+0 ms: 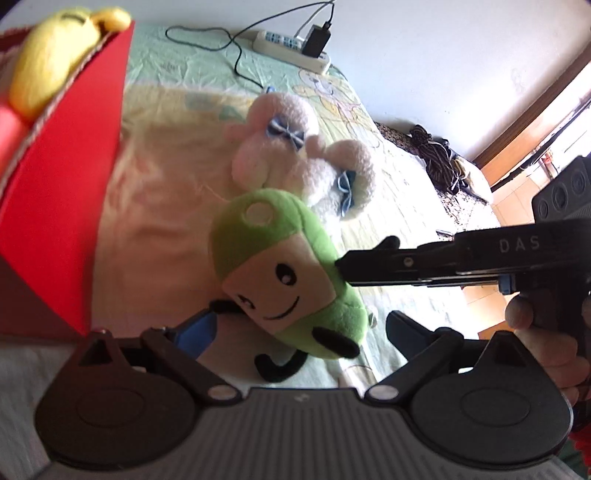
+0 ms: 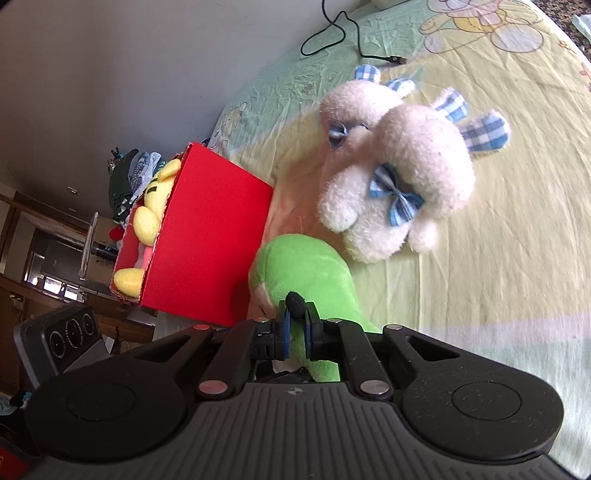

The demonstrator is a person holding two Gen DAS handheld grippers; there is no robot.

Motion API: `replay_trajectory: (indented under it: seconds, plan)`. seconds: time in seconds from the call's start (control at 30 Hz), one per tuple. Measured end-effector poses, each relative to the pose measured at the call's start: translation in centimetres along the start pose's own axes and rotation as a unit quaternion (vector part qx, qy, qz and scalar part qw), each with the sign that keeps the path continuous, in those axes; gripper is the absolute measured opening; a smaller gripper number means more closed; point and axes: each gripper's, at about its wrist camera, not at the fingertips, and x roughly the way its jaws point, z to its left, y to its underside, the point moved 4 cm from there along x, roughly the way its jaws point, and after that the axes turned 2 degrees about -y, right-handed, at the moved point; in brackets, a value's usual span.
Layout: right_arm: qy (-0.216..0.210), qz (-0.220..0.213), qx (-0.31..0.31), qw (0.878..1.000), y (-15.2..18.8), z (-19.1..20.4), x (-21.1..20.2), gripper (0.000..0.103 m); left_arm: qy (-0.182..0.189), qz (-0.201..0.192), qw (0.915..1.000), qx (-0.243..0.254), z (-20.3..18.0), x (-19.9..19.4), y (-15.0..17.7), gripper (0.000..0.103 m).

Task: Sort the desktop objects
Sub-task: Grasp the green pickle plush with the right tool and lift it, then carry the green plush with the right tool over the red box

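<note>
Right gripper [image 2: 295,332] fingers pinched nearly together; left gripper [image 1: 295,328] fingers spread wide.

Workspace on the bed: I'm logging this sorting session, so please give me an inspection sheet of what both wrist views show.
Surface: bed sheet, pale yellow-green with cartoon prints, wrinkled.
Job's things: green plush toy lifted, face toward the left wrist view; white plush toy with blue checked bows lying on the sheet; red box holding a yellow plush toy.
Clutter: nothing seen on the sheet beyond the toys.
Grippers: right hand-held gripper shut on the green plush toy's black limb; left hand-held gripper open, fingers on either side of the toy.
Cables: black cable trailing across the sheet; power strip with a charger plugged in.
Surroundings: white wall; dark furniture, blurred.
</note>
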Motion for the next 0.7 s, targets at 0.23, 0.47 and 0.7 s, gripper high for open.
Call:
replay_trajectory:
  seconds: [0.23,0.47,0.7]
  plan:
    - [-0.003,-0.032,0.013,0.999,-1.6,-1.1,-0.8,0.029,0.013,-0.005,0.9991,-0.04,0.9,0.9,-1.1,0.096]
    - [-0.022,-0.002,0.023,1.0,-3.5,-2.9,1.6,0.034,0.026,0.001,0.9969,-0.074,1.4,2.2,-1.8,0.093]
    - [-0.057,0.025,0.061,0.996,-2.8,-3.5,2.9,0.053,0.02,0.007,0.9973,-0.07,0.8,2.7,-1.6,0.088]
